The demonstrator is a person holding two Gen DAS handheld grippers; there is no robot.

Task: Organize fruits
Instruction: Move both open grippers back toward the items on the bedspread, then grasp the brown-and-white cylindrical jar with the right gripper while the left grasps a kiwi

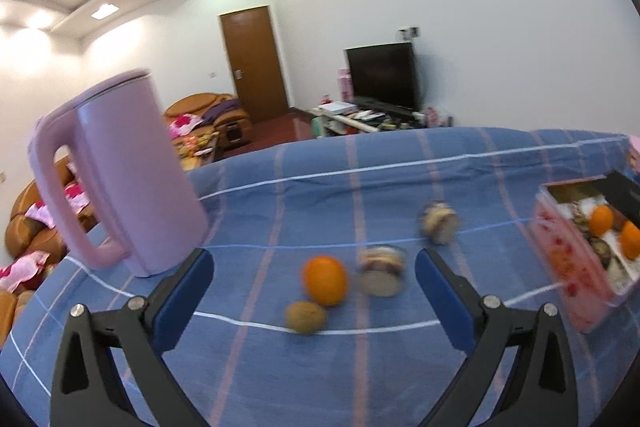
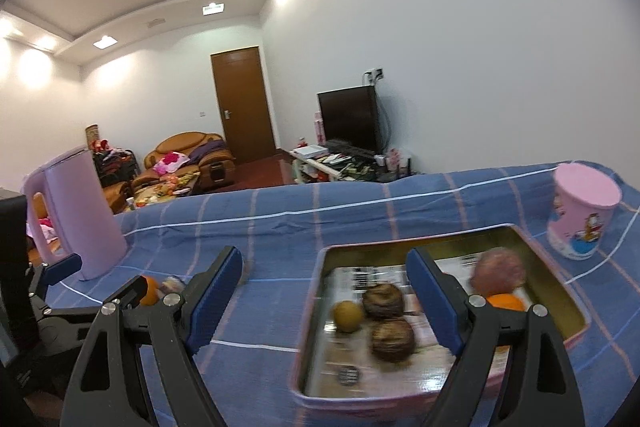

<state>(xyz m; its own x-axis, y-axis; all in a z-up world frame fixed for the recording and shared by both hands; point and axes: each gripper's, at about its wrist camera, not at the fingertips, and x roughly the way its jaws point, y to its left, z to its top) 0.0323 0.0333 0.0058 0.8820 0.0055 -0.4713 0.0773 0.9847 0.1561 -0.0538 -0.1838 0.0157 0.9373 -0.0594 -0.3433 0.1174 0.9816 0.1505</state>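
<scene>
Fruit lot on blue-checked bench (image 1: 280, 367), both claws gaping wide and carrying nothing.

Left claw (image 1: 314, 277) is framing a kiwi (image 1: 305, 316) and an orange (image 1: 325, 279); pink kettle (image 1: 120, 175) is standing at 10 o'clock. Right claw (image 2: 324, 281) is hanging over the pink tin (image 2: 560, 291) holding fruit; pink cup (image 2: 582, 217) is sitting at 2 o'clock.

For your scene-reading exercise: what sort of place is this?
Most likely a home living room: a sofa, a TV on a low stand, and a cloth-covered table bearing fruit.
</scene>
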